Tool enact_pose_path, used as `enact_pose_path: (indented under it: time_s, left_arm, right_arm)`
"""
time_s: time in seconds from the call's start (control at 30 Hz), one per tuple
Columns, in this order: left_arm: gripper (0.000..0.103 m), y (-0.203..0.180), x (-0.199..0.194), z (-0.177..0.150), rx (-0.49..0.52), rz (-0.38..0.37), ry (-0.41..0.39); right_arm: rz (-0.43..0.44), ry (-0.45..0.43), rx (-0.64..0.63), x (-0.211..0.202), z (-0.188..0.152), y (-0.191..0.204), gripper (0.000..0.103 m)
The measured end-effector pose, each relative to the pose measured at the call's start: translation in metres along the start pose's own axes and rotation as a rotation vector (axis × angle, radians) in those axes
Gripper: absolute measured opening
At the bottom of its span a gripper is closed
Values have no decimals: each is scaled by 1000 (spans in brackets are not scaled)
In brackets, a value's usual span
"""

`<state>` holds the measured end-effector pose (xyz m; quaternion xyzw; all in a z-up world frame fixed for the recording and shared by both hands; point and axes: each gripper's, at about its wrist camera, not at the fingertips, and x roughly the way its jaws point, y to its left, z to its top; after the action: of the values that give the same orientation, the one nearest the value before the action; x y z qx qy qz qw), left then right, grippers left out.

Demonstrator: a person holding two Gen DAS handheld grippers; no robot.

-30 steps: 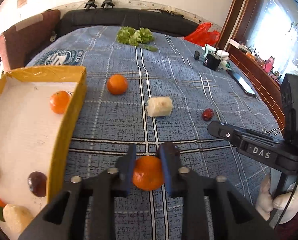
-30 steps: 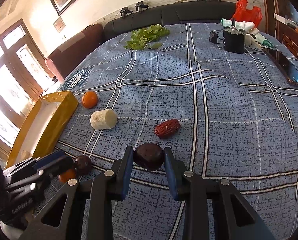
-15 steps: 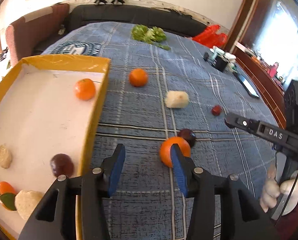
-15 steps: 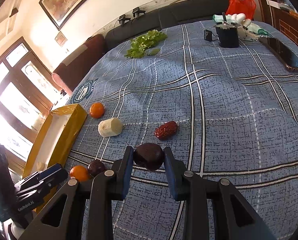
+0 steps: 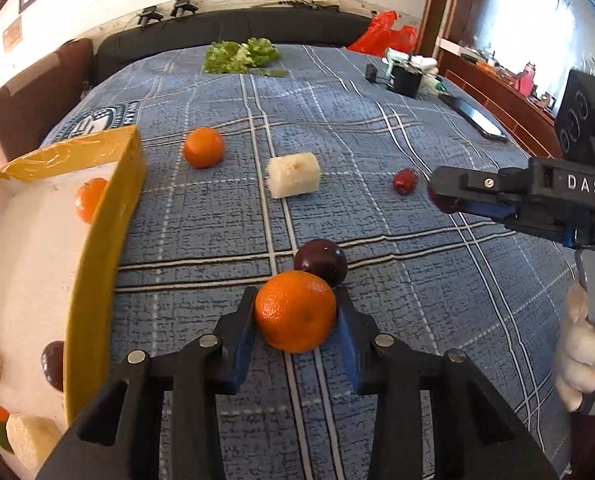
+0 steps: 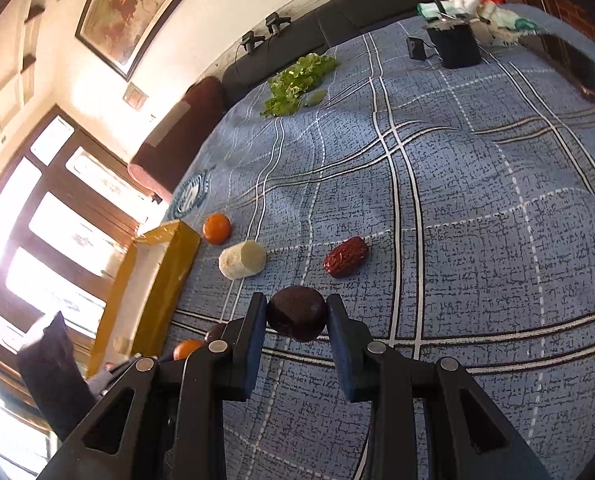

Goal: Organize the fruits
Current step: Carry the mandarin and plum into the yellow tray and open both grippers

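The left tool (image 5: 296, 312) was closed on an orange (image 5: 295, 311), just in front of a dark plum (image 5: 321, 261) on the bed (image 5: 377, 152). The right tool (image 6: 296, 314) gripped another dark plum (image 6: 296, 313) above the bed, near the yellow box (image 5: 97, 240) at its left edge.

Left wrist view: box (image 5: 97, 280) at left on bed (image 5: 397, 120). Tangerine (image 5: 203, 147) just right of box's far corner; banana piece (image 5: 293, 175) right of it; date (image 5: 404, 181) further right. Plum (image 5: 321, 261) near centre, touching orange (image 5: 295, 311) nearer. Lettuce (image 5: 239, 55) at far edge. Phone (image 5: 477, 117) far right.
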<state>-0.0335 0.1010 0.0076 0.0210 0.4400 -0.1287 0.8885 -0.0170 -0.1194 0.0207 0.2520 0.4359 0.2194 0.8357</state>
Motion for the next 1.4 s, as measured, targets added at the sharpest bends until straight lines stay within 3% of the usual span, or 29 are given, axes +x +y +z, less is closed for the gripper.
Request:
enact_pose_path:
  time_s: [0.17, 0.3, 0.5, 0.73, 0.9, 1.1, 1.17, 1.27, 1.37, 1.4]
  left_arm:
    - [36, 9, -17, -3, -62, -19, -43]
    - [36, 22, -42, -6, -119, -17, -84]
    - [36, 72, -85, -9, -214, 85, -117]
    - [36, 154, -105, -8, -303, 269, -92]
    - [36, 206, -91, -16, -387, 314, -41]
    - [36, 235, -77, -22, -445, 268, -7]
    - [36, 237, -78, -21, -440, 293, -13]
    - [38, 239, -77, -21, -459, 275, -7]
    - [55, 241, -80, -21, -466, 266, -17]
    - [56, 241, -83, -22, -464, 262, -32]
  right_arm:
    - [67, 4, 83, 0, 3, -16, 34]
    - [74, 10, 60, 3, 3, -8, 34]
    - [15, -1, -26, 3, -4, 18, 34]
    - [100, 68, -191, 20, -25, 111, 34]
    - [139, 174, -313, 61, -47, 176, 35]
    - [122, 256, -408, 109, -77, 223, 35]
    - [101, 276, -430, 119, -84, 231, 35]
    - [57, 268, -493, 124, -96, 243, 35]
    - [23, 270, -529, 131, -105, 248, 35]
    - [13, 268, -535, 133, -106, 249, 36]
